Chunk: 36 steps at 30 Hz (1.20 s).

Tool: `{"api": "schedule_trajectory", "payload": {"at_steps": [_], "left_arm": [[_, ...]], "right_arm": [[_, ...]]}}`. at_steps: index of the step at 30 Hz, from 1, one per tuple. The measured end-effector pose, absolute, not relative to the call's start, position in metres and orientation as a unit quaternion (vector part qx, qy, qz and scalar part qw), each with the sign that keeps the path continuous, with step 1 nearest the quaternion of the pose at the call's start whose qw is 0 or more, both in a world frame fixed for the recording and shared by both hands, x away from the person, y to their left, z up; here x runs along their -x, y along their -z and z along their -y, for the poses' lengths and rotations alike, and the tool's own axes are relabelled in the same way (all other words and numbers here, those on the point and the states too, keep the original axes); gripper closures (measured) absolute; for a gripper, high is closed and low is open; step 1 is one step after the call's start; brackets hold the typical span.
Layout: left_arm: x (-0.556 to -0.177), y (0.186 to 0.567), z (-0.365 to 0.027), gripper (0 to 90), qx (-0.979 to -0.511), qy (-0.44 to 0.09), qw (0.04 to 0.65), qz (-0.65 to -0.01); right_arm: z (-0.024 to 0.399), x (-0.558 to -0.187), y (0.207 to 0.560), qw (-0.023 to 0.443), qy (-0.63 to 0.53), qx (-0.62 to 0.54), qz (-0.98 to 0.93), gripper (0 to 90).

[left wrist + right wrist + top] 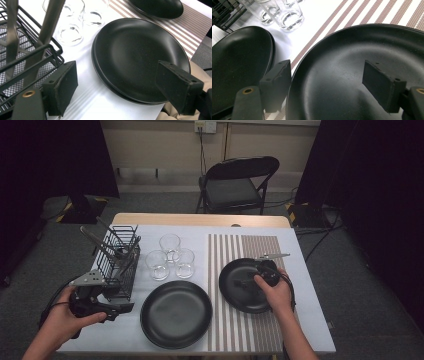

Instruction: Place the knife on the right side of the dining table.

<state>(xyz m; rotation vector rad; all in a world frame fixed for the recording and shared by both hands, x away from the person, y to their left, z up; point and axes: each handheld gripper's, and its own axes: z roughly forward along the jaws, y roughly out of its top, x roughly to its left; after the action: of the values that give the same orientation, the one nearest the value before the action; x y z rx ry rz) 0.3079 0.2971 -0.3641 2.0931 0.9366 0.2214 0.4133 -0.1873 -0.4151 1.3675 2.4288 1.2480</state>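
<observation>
Two black plates lie on the table: one (176, 314) on the white cloth near the front edge, the other (239, 290) on the striped mat. The right gripper (250, 283) hovers low over the mat plate, jaws apart and gripping nothing, probably lining up on its near rim for a pinch. The left gripper (117, 309) waits beside the wire rack (120, 265), jaws apart too, aimed at the front plate, likely to steady it. Three glasses (170, 257) stand clear behind
</observation>
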Motion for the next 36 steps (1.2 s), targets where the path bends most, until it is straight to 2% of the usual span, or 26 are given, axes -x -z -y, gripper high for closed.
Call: {"api": "schedule_trajectory", "payload": {"at_steps": [20, 36], "left_arm": [[-0.317, 0.354, -0.296, 17.9, -0.833, -0.092, 0.400, -0.370], [-0.321, 0.342, -0.298, 22.2, -0.840, -0.095, 0.393, -0.363]], "right_arm": [[0.183, -0.406, 0.413, 0.054, -0.391, -0.428, -0.813, 22.8], [0.184, -0.405, 0.410, 0.052, -0.399, -0.426, -0.811, 22.8]]}}
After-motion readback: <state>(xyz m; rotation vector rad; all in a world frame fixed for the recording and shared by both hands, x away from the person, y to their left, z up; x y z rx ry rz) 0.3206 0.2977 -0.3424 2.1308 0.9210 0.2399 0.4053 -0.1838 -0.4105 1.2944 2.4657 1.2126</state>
